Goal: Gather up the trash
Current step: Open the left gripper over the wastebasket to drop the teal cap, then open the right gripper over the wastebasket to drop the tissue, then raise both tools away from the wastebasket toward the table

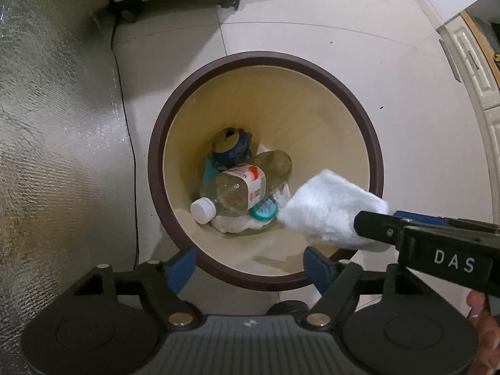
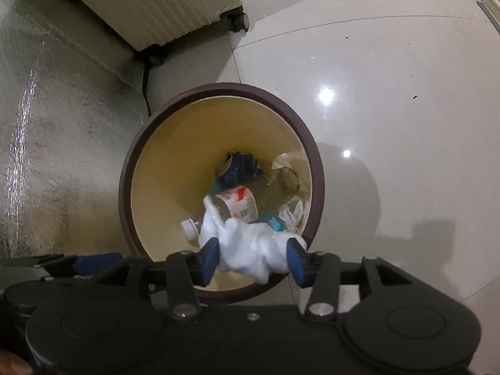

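A round bin with a brown rim [image 1: 156, 143] and a cream inside stands on the floor, also in the right wrist view [image 2: 125, 181]. In it lie a clear plastic bottle [image 1: 237, 190] with a white cap, a dark can [image 1: 229, 143], a teal lid [image 1: 265, 211] and white tissue. My right gripper [image 2: 253, 259] is over the bin's near rim, with a crumpled white tissue [image 2: 250, 247] between its blue pads, jaws parted; it also shows in the left wrist view [image 1: 331, 212]. My left gripper [image 1: 250, 268] is open and empty above the bin's near rim.
A silver foil-covered surface [image 1: 47, 125] runs along the left. A ribbed cream suitcase on wheels [image 2: 162, 3] stands beyond the bin, with a black cable [image 1: 125, 109] on the tiled floor. White cabinets [image 1: 472, 62] are at the right.
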